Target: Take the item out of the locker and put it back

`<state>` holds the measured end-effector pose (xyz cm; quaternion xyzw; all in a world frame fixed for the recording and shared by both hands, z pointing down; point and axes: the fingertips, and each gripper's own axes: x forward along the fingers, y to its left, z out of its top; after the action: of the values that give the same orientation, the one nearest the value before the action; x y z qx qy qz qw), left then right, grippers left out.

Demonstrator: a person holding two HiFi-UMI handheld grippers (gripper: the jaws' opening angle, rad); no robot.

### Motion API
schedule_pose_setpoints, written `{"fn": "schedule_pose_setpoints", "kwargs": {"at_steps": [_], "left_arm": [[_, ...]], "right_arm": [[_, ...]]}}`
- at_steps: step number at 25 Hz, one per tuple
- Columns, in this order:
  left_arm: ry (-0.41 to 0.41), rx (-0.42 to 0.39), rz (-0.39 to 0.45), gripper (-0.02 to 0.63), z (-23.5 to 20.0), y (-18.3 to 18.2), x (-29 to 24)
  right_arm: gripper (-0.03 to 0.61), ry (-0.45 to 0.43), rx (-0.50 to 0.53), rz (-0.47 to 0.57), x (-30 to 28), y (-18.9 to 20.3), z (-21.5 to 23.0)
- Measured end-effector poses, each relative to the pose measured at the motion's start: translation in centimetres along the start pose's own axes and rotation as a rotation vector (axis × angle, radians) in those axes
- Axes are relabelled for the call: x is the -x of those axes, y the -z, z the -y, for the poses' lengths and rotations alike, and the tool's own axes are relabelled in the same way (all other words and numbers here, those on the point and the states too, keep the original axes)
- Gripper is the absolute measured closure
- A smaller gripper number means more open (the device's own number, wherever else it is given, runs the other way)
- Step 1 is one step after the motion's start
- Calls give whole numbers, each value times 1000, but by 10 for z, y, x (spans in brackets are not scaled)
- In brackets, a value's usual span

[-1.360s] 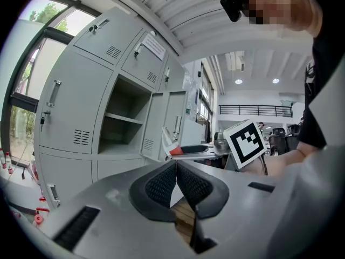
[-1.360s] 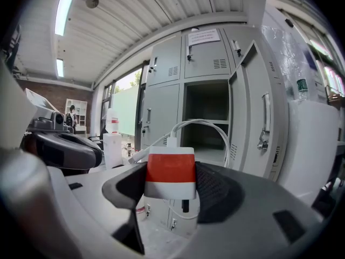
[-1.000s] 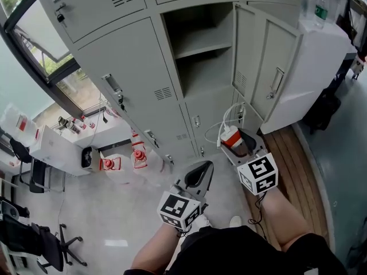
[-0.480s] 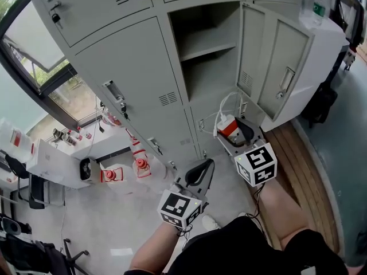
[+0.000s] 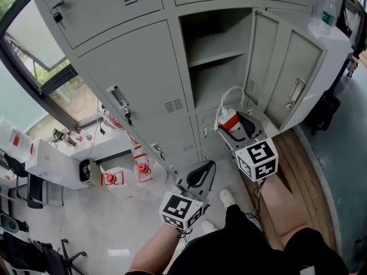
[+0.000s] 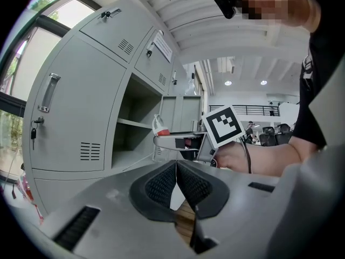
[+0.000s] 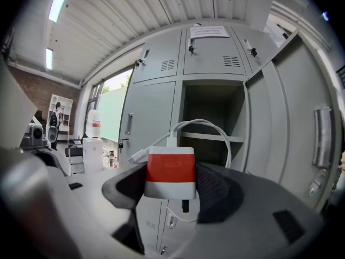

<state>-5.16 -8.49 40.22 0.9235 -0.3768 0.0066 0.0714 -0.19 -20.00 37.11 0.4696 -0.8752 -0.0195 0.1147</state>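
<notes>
the left gripper (image 6: 176, 165) points about level, its jaws pressed together with nothing between them. in the head view it sits low and near the middle, with the left marker cube (image 5: 180, 209) at its rear, closest to the body, and the bare left forearm (image 5: 150, 255) running back behind it. the right gripper (image 7: 175, 189) is held further forward, tipped slightly downward. its jaws stand wide and are clamped on the sides of a red-and-white charger (image 7: 171, 171), whose white cable (image 7: 215, 131) loops above. the right marker cube (image 5: 257, 160) faces up, and the bare right forearm (image 5: 276, 208) extends behind it.
</notes>
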Motion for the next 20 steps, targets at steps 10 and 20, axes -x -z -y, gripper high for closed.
{"fn": "schedule_pose_setpoints", "kwargs": {"at_steps": [10, 20], "left_arm": [[-44, 7, 12, 597, -34, -13, -50], [-72, 17, 12, 597, -58, -19, -99]], "right_arm": [[253, -32, 1, -2, -55, -5, 43], [253, -63, -28, -27, -105, 8, 80]]}}
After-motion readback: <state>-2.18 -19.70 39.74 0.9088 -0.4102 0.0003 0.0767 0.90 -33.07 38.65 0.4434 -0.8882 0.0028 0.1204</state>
